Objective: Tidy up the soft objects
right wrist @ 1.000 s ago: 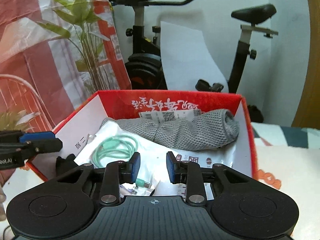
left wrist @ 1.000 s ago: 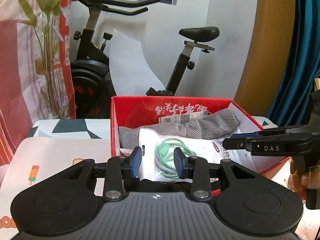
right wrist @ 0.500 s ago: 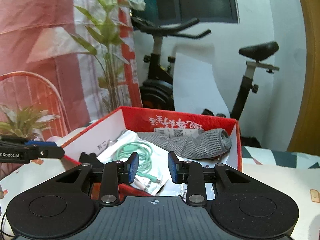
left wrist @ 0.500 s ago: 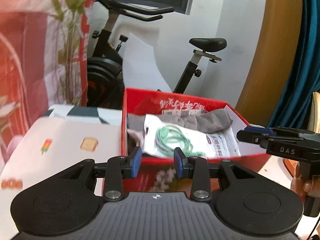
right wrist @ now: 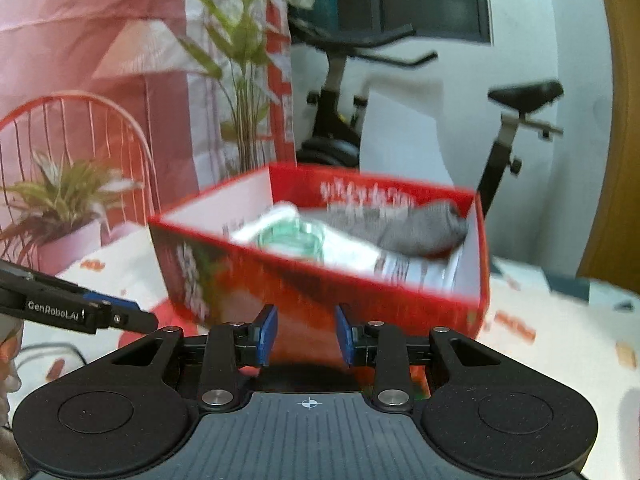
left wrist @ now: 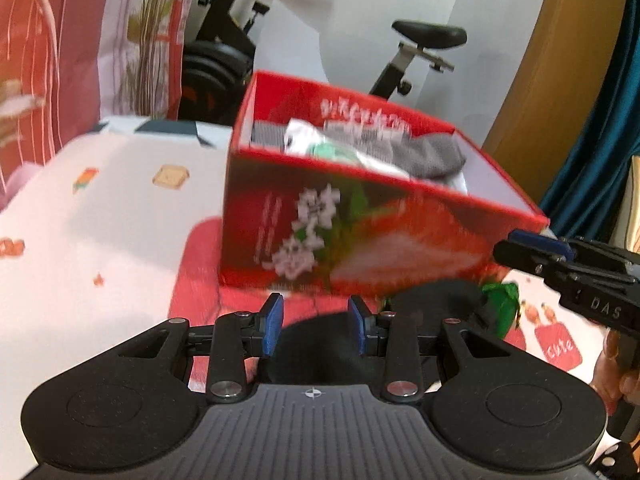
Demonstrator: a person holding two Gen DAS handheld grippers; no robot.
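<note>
A red box [left wrist: 360, 236] [right wrist: 320, 280] stands on the table and holds a grey mesh cloth [left wrist: 436, 152] [right wrist: 416, 228] and a clear bag with a coiled green cable [left wrist: 340, 152] [right wrist: 296, 236]. My left gripper [left wrist: 315, 324] is open and empty, low in front of the box, with a black soft object [left wrist: 320, 352] lying between and below its fingers. A green object [left wrist: 502, 300] lies beside the black one. My right gripper [right wrist: 306, 334] is open and empty before the box, and it shows at the right of the left wrist view [left wrist: 560, 264].
The table has a white cloth with red patches [left wrist: 100, 240]. An exercise bike [right wrist: 360, 92] stands behind the box. A potted plant [right wrist: 64, 216] and a red wire chair [right wrist: 80, 128] stand at the left. A teal curtain [left wrist: 600, 120] hangs at the right.
Both grippers have pulled back and dropped from over the box to its front side. The black and green objects have come into the left view. Both stayed open.
</note>
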